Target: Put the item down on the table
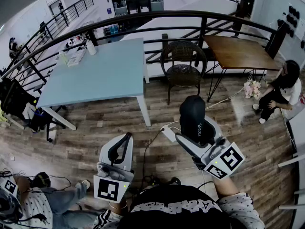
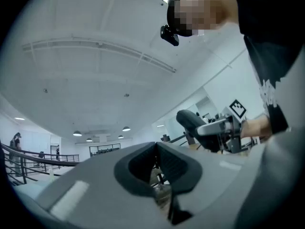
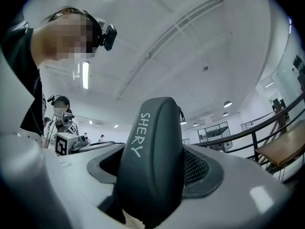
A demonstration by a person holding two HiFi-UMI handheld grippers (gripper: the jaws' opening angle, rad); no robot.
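The person wears a black top (image 1: 176,208) with white lettering and a small black head-mounted camera (image 3: 108,36), while the left gripper (image 1: 125,140) and the right gripper (image 1: 193,137) are pale grey moulded shells with dark grey ribbed pads (image 2: 178,166), each carrying a white cube (image 1: 108,189) printed with black square markers.

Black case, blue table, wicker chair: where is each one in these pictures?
black case (image 1: 193,116), head view, on its rounded upper side.
blue table (image 1: 100,70), head view, on the bare tabletop.
wicker chair (image 1: 183,74), head view, on its seat.
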